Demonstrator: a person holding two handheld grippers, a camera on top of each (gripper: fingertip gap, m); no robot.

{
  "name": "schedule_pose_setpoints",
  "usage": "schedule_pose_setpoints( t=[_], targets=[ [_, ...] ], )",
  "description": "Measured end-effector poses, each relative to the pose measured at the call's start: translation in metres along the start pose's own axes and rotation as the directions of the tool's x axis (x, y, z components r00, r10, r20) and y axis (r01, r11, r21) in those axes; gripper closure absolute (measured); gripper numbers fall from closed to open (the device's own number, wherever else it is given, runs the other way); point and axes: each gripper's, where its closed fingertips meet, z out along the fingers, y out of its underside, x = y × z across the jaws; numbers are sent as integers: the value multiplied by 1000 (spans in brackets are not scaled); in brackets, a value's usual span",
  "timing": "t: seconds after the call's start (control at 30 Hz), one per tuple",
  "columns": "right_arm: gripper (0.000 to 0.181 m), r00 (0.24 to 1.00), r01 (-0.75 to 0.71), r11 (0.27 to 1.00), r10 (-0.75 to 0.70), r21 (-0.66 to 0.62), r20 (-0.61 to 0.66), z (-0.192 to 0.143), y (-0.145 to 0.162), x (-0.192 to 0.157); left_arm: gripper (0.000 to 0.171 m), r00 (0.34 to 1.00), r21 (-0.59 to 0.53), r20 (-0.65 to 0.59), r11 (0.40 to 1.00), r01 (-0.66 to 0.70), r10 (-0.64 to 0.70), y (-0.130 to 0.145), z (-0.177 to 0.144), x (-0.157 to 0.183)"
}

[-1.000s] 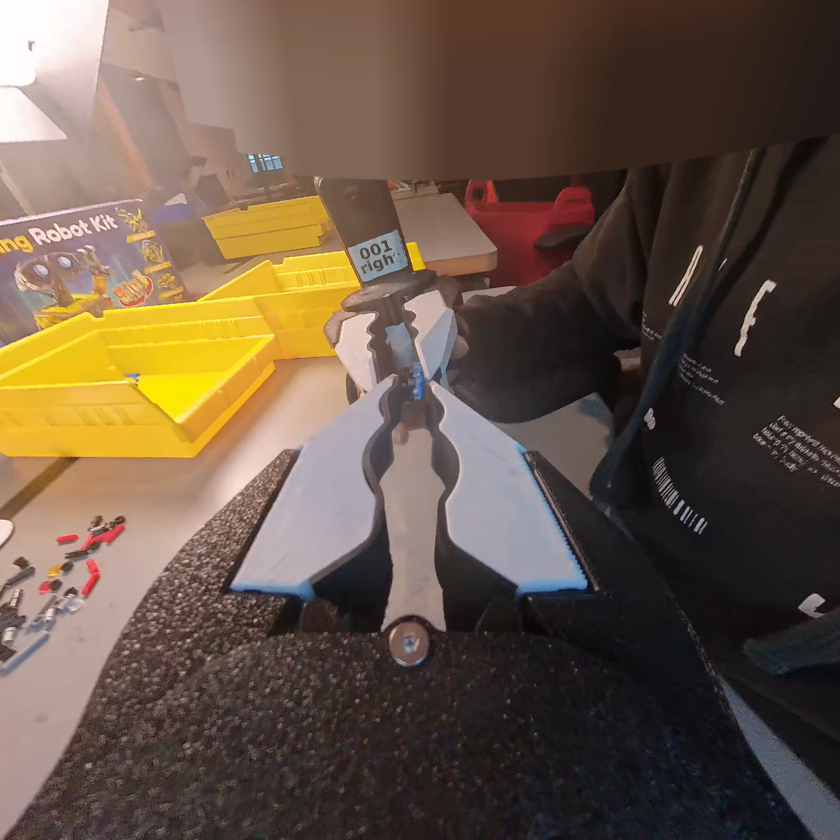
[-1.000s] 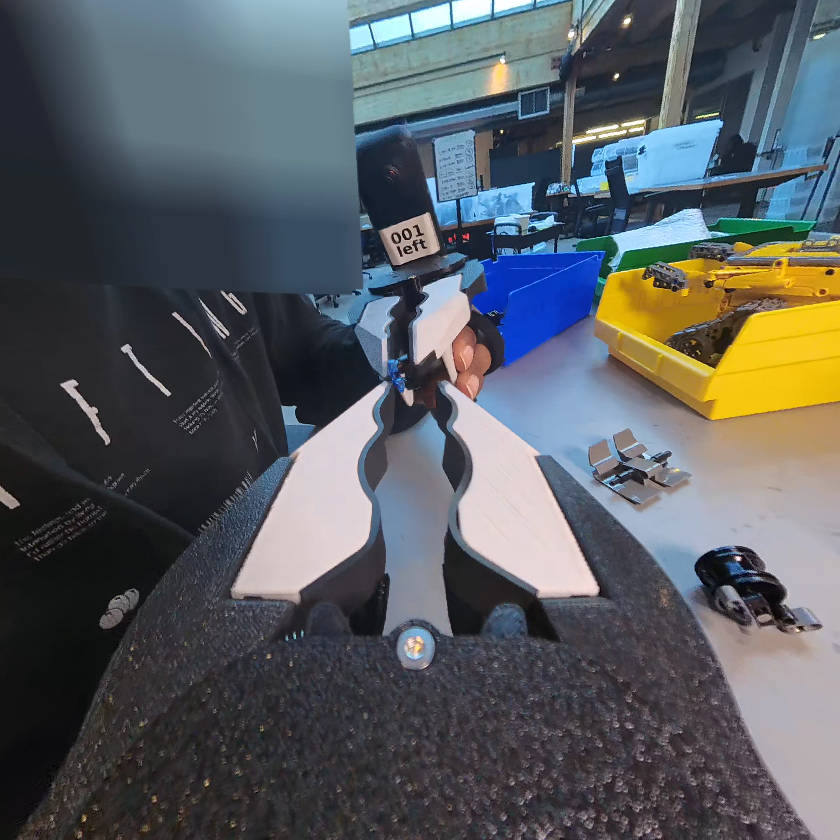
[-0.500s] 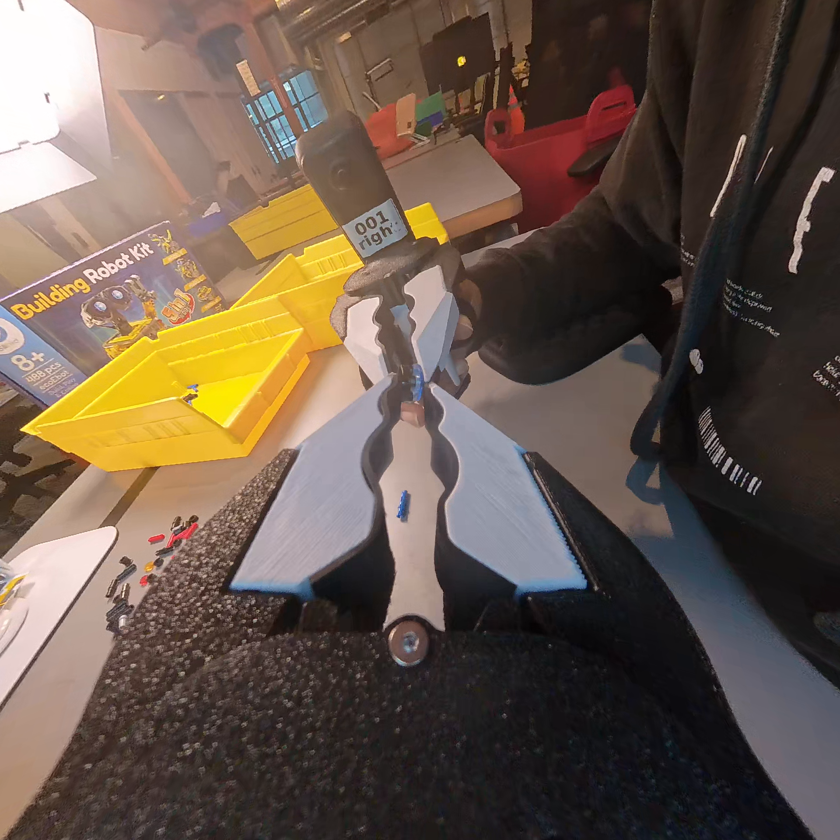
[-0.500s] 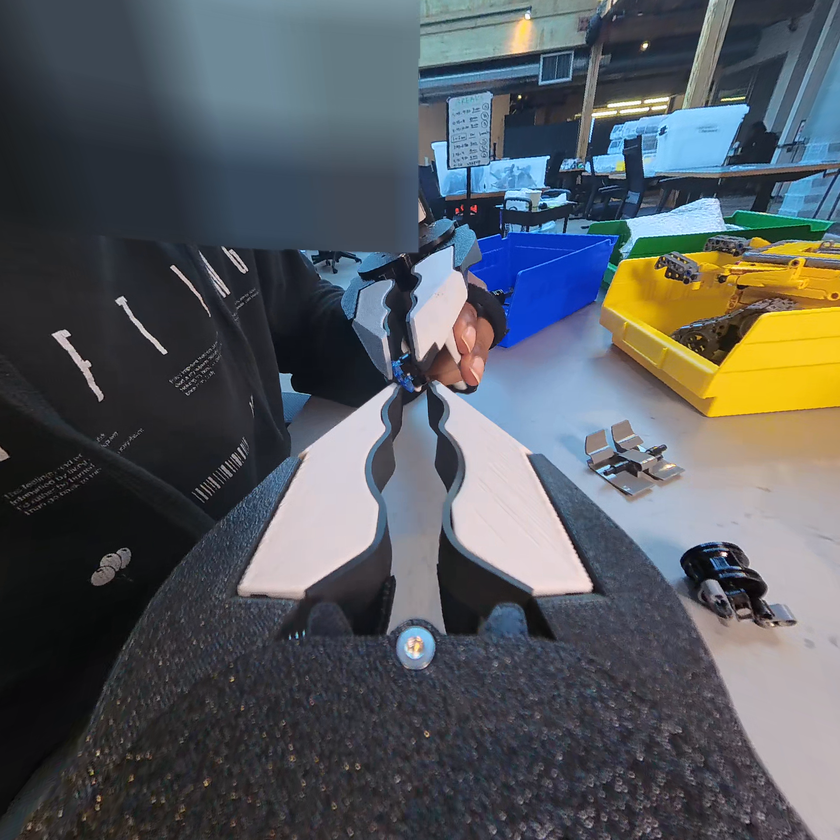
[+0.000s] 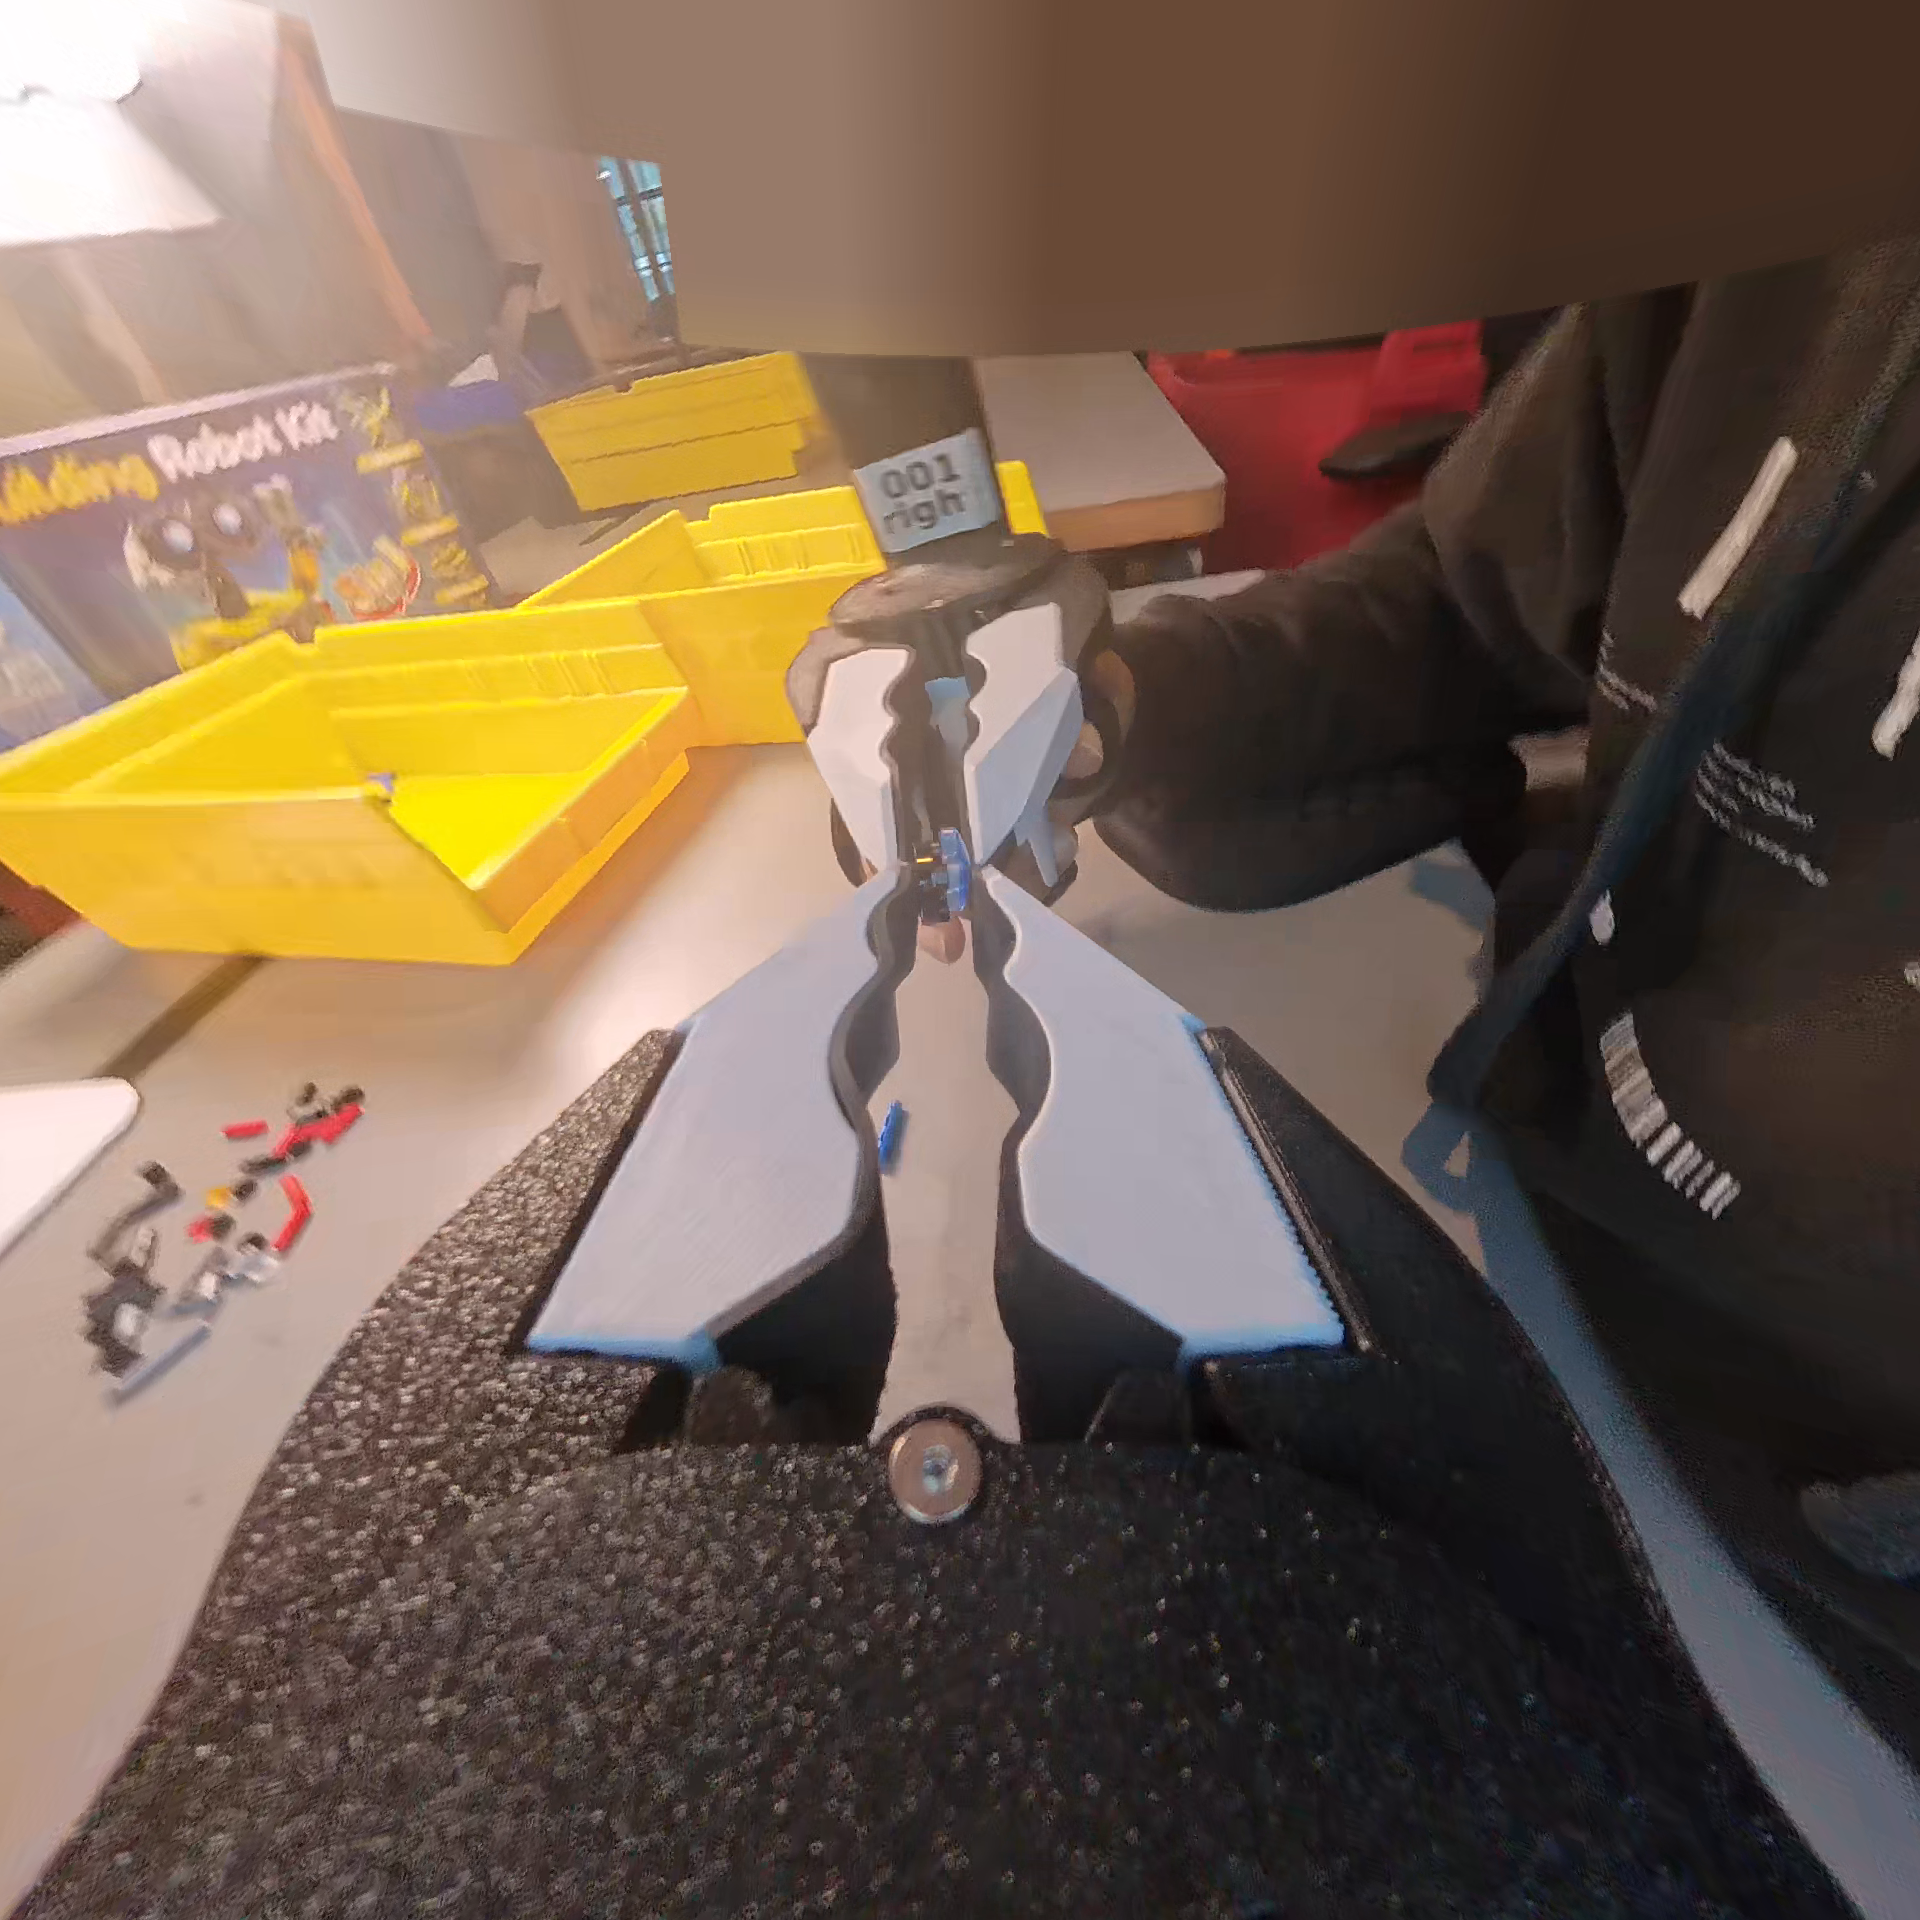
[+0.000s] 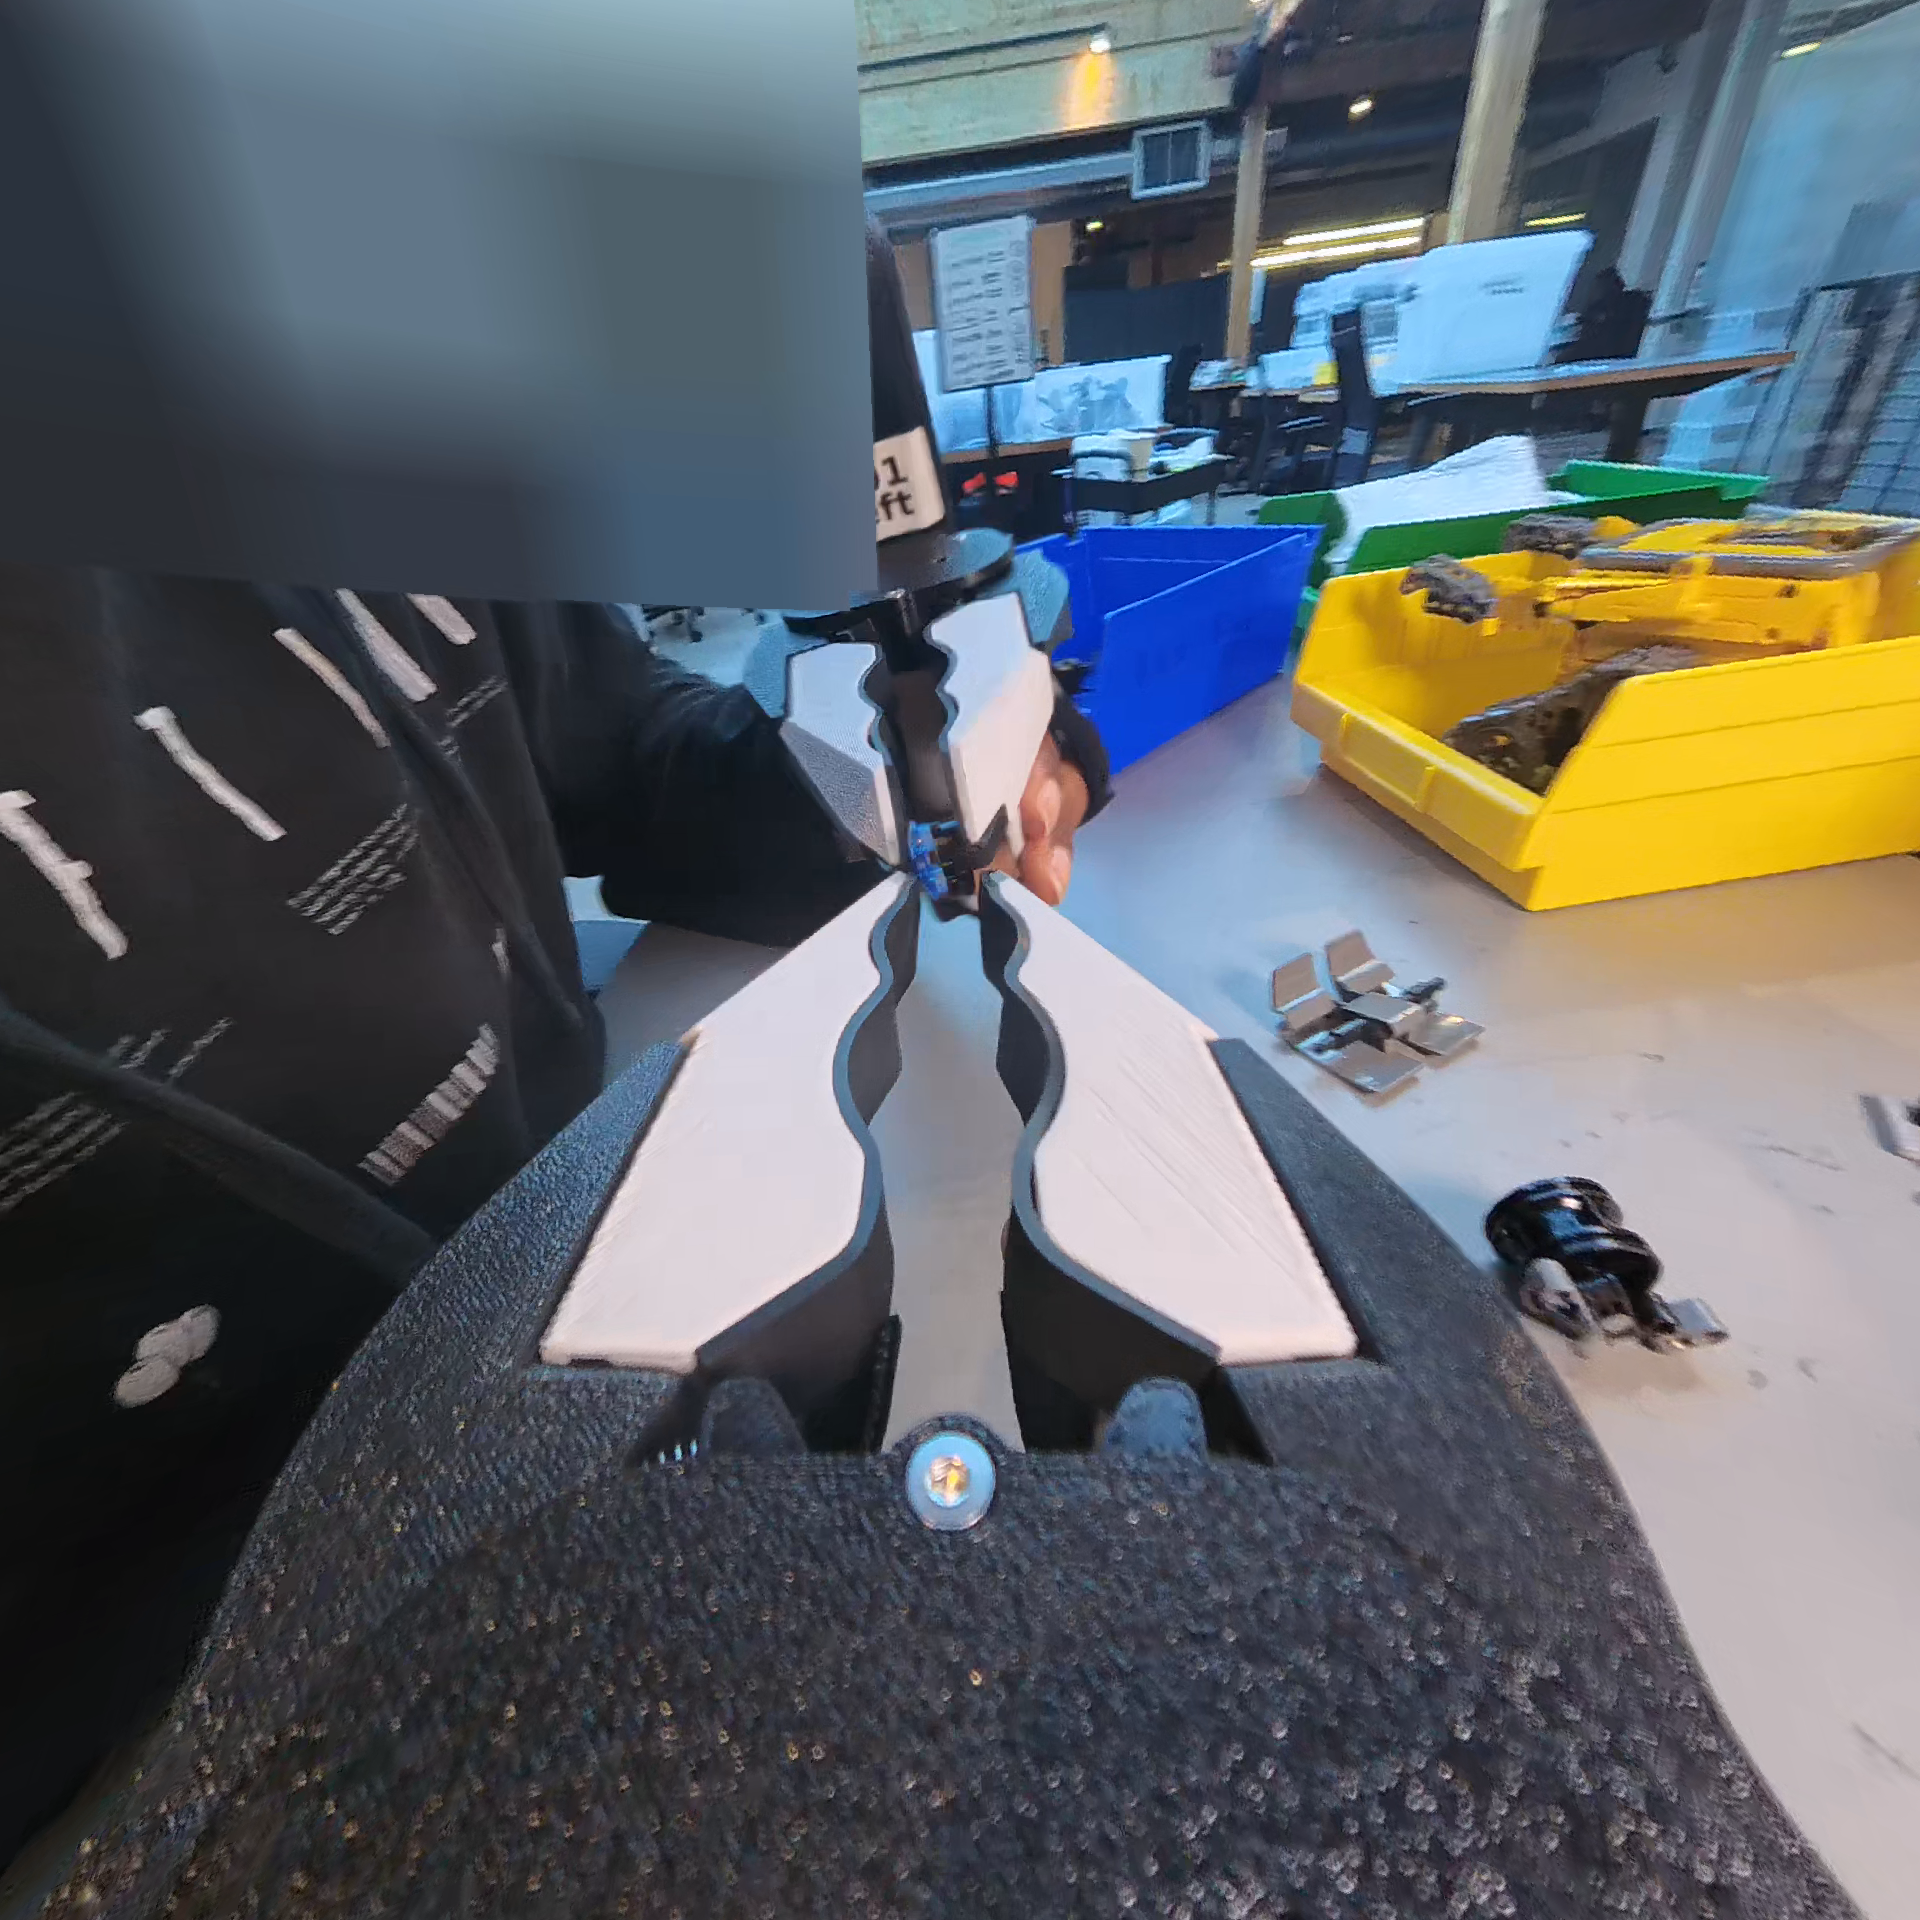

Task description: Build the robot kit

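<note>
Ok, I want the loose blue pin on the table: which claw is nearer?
Left. The blue pin lies below the left claw, between its fingers; the right claw is beyond its tips, farther off.

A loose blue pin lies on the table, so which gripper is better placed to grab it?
Left, probably: the blue pin lies right below the left gripper, unseen by the right gripper. Both pinch one blue-and-black part.
</note>
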Motion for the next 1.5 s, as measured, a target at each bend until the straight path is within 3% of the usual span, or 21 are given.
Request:
schedule_pose_setpoints(
  t=[0.07, 0.1, 0.17, 0.23, 0.33, 0.4, 0.53, 0.8, 0.97, 1.13, 1.23, 1.37, 1.5],
  targets=[
    [170, 996, 22, 1000, -20, 19, -92, -2, -4, 14, 163, 978, 36, -5, 977, 208, -208, 2, 2, -13],
    [171, 989, 59, 998, -55, 24, -135, -4, -7, 18, 163, 940, 40, -29, 939, 342, -341, 6, 3, -18],
    [169, 966, 150, 989, -147, -3, -213, -9, -10, 25, 163, 809, 37, -77, 809, 586, -582, 17, 6, -26],
    [161, 935, 239, 963, -262, -124, -240, -9, 0, 27, 163, 633, -24, -142, 642, 767, -761, 31, 9, -26],
    [152, 882, 341, 873, -425, -349, -203, -7, 30, 30, 163, 444, -93, -194, 467, 879, -874, 43, 13, -20],
    [152, 842, 397, 808, -509, -435, -178, -5, 43, 32, 163, 410, -96, -200, 434, 896, -890, 45, 15, -20],
    [160, 818, 428, 773, -552, -469, -164, -1, 48, 31, 163, 361, -102, -224, 390, 915, -905, 44, 16, -17],
    [166, 889, 306, 828, -425, -470, -170, -2, 55, 32, 162, 281, -121, -231, 314, 942, -931, 50, 17, -18],
    [166, 931, 224, 853, -330, -471, -156, -1, 64, 30, 153, 309, -169, -185, 340, 925, -933, 58, 16, -15],
    [166, 972, 120, 833, -210, -540, -107, -3, 87, 24, 142, 542, -179, 18, 531, 828, -840, 77, 0, -39],
    [166, 983, 100, 773, -174, -627, -57, 1, 107, 15, 145, 682, -270, 87, 642, 718, -726, 88, -9, -41],
    [166, 981, 100, 661, -190, -744, -36, 2, 128, 11, 148, 807, -451, 104, 696, 559, -581, 112, -10, -23],
    [165, 987, 48, 636, -147, -771, -59, 1, 130, 10, 151, 841, -508, 68, 707, 492, -537, 118, -5, -9]
  ],
)
